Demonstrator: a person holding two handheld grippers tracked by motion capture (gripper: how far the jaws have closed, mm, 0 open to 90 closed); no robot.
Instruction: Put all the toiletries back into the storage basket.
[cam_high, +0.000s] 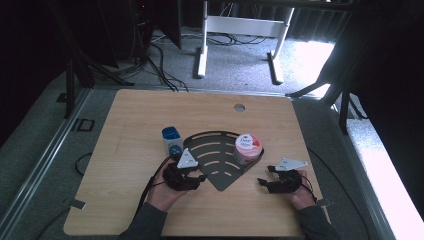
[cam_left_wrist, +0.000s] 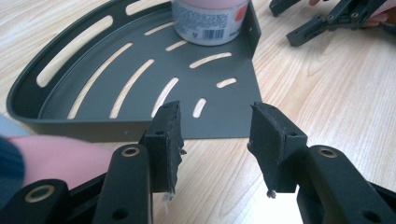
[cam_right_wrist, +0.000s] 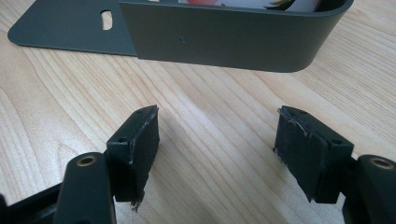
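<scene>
My bench (cam_high: 150, 115) is pale wood with rounded corners and a round hole (cam_high: 239, 107) near its far edge. It stands on grey carpet (cam_high: 240, 65). Beyond it, ahead of my tools, a white frame with two feet (cam_high: 240, 30) rests on the floor, black cables (cam_high: 160, 65) trailing beside it. Bright light (cam_high: 310, 55) falls on the carpet at far right; the surroundings are dark.
</scene>
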